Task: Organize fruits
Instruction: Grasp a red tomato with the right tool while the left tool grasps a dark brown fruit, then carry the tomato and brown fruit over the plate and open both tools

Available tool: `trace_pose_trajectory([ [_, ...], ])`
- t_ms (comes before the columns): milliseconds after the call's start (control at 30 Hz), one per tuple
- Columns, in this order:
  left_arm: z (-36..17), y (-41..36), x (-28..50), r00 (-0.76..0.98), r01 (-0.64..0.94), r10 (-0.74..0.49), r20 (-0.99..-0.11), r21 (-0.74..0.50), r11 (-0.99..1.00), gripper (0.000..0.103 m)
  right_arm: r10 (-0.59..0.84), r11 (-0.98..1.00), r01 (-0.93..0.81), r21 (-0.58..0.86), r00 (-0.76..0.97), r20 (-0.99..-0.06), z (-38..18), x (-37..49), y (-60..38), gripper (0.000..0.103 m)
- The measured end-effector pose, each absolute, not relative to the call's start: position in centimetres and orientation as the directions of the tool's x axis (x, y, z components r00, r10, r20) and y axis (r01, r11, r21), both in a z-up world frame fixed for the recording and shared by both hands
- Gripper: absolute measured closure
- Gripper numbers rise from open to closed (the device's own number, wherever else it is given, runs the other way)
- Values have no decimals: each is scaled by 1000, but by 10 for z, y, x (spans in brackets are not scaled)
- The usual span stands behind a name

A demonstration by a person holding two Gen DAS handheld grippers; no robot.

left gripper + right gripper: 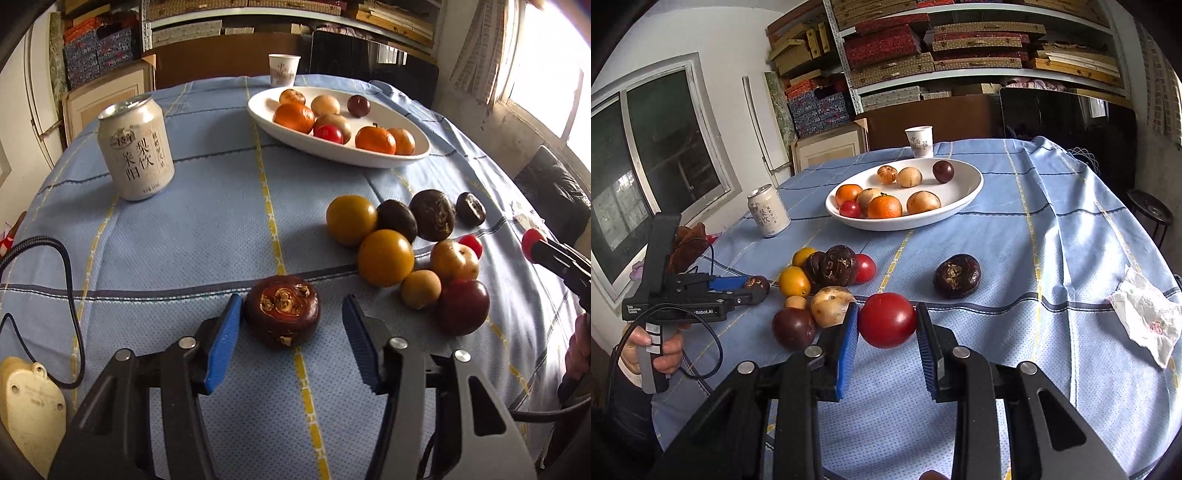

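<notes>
A dark brown water chestnut lies on the blue cloth between the blue pads of my left gripper. The left pad sits against it, while a gap remains on the right, so the gripper is open. The right wrist view shows the same chestnut at that gripper's tip. My right gripper is shut on a red tomato, held above the cloth. A white oval plate at the back holds oranges and several other fruits. Loose yellow fruits, dark chestnuts and a purple plum cluster to the right.
A white drink can stands at the left and a paper cup behind the plate. One chestnut lies apart. A crumpled tissue is at the right edge. A cream plug block with a black cable lies near left.
</notes>
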State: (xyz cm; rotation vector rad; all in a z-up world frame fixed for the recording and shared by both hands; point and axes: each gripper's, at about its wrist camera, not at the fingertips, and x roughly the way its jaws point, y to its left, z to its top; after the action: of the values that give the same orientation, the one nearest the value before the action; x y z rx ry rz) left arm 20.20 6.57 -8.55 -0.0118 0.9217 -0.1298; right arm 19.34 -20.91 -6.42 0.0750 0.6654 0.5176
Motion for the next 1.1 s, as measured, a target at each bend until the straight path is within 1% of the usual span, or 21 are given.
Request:
trace_pose_trajectory([
  [367, -90, 68, 203, 582, 102, -120, -805, -74, 992, 52, 486, 869, -433, 240, 653, -580, -66, 194, -208, 71],
  [467, -89, 69, 203, 582, 100, -127, -803, -84, 991, 61, 488, 868, -435, 240, 652, -580, -66, 194, -208, 71],
  [700, -86, 73, 203, 585, 88, -135, -799, -103, 991, 61, 496, 864, -438, 249, 653, -573, -65, 194, -208, 71],
  [800, -71, 75, 204, 598, 79, -136, -790, -110, 991, 61, 531, 839, -481, 254, 621, -577, -62, 198, -203, 71],
  [867, -54, 74, 204, 611, 104, -166, -774, -129, 986, 61, 517, 840, -504, 200, 635, -574, -53, 200, -196, 71],
  [1000, -26, 68, 214, 618, 159, -231, -752, -168, 973, 61, 557, 811, -553, 193, 628, -544, -35, 216, -188, 71],
  [1100, -7, 57, 234, 618, 183, -243, -748, -163, 969, 61, 539, 821, -552, 147, 663, -519, -24, 235, -178, 71],
])
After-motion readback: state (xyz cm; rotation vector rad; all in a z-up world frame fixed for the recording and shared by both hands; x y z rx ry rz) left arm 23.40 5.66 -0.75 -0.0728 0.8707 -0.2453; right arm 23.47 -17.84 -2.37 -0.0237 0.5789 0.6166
